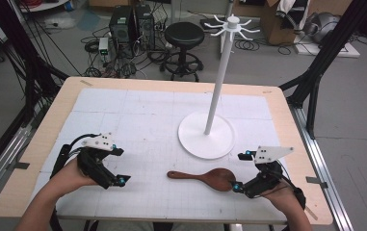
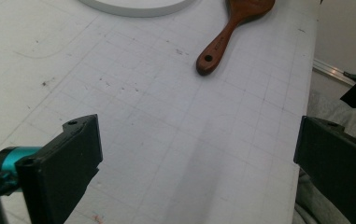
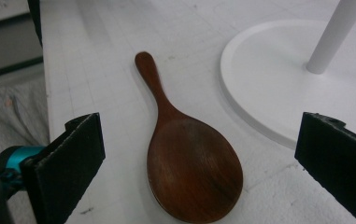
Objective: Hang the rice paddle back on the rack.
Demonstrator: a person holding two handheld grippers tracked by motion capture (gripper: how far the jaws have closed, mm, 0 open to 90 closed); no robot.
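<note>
Black jaws on the left tool [image 1: 115, 165] stand wide apart with nothing between them, hovering over bare gridded mat near the person's edge of the desk [image 1: 41, 144]. Further along lies the wooden spoon [image 1: 205, 177], flat on the mat, its handle pointing toward the left tool and its broad bowl toward the right one. The hanging hole at the handle's end [image 2: 208, 59] looks clear. Behind the spoon stands a white rack [image 1: 206, 134] with a round base, a tall pole and hooks at the top. The right tool [image 1: 242, 171] is also spread open and empty, its jaws on either side of the spoon's bowl but not touching it.

To do this well, I'd say the right tool should close across the neck or the edges of the bowl rather than its slick flat face, and low enough to get under the rim, since a flat spoon tends to slide away.

The mat is white, squared and a little scuffed, on a pale wooden top. Beyond it there's a black stool [image 1: 184, 34], computer cases [image 1: 132, 24], loose cables and cardboard boxes on a grey floor.
</note>
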